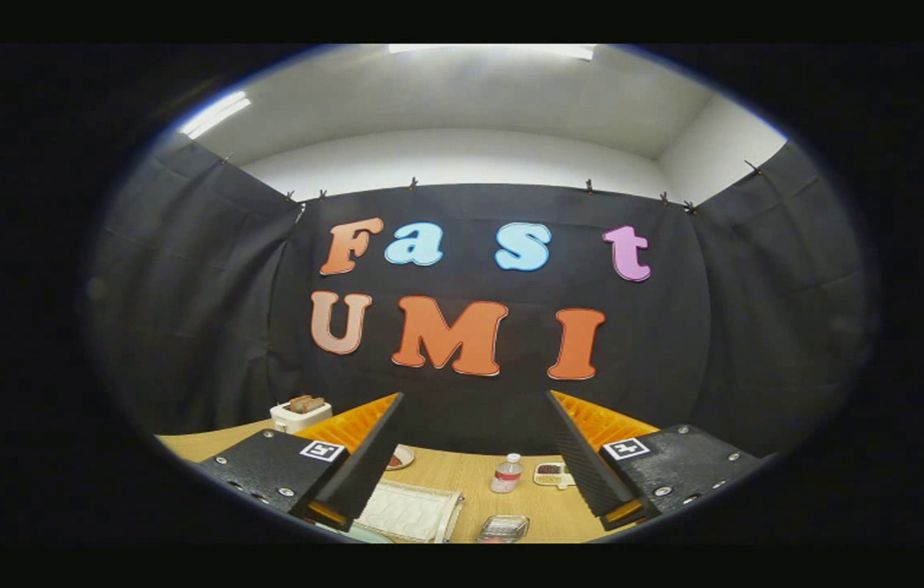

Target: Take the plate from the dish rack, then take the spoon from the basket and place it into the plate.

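Fingers (474, 425) spread wide, gripping nothing.
Can't spot rack or plate; the table (462, 482) lies low beyond them, so tilt down.

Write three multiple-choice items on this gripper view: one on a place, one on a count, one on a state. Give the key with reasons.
1. Where does the water bottle stand?
A. on the wooden table, beyond the open gap of the tongs
B. on top of the toaster
C. clamped in the tongs

2. How many bottles stand on the table?
A. one
B. three
C. five

3. How do the tongs stand?
A. shut on the bottle
B. open, holding nothing
C. shut on a cloth

Key: 1 A, the bottle stands upright on the table past the fingers, beside a small tray. 2 A, a single clear bottle shows. 3 B, the two fingers are wide apart, with the table and the quilted mat seen between them.
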